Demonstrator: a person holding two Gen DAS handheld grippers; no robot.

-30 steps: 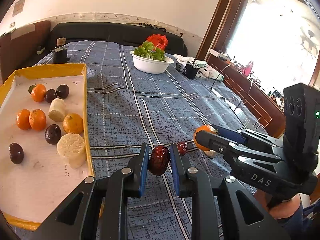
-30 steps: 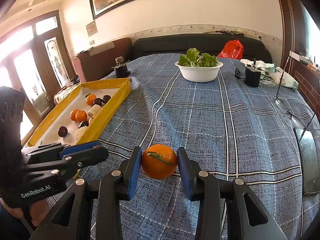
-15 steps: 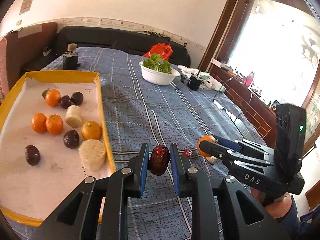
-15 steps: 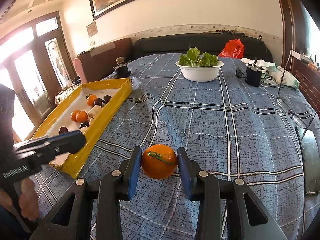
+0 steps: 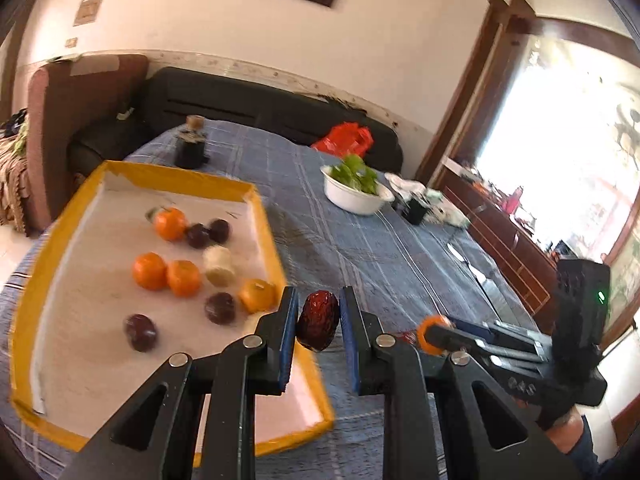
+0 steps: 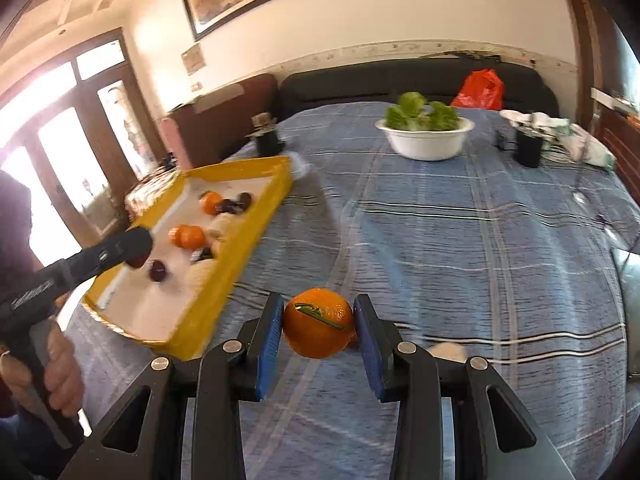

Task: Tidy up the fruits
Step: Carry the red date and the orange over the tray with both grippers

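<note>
— Since a moment ago, the left gripper (image 5: 318,322) has been swinging over toward the yellow tray (image 5: 264,208), and now it is hanging above the tray's near right edge. Both views are smearing from the motion.

— What is it carrying?

— It is pinching a dark red date (image 5: 318,326) between its blue pads, with the fingers sitting narrow on either side of it.

— And the other one?

— The right gripper (image 6: 318,330) is clamping an orange (image 6: 318,328) with a green stem across its top, fingers set wider to fit it. It is floating over the blue plaid cloth (image 6: 460,240), just to the right of the tray.

— What is lying in the tray already?

— Four oranges, four dark round fruits and some pale chunks are sitting on its white lining; the chunks are blurring too much for me to say what they are, possibly banana pieces.

— Anything else on the cloth?

— A white bowl of greens (image 6: 428,138) is standing at the far side, with a red bag (image 6: 480,88) behind it on the black sofa. A small red fruit (image 5: 408,336) is lying on the cloth beside the right gripper.
</note>
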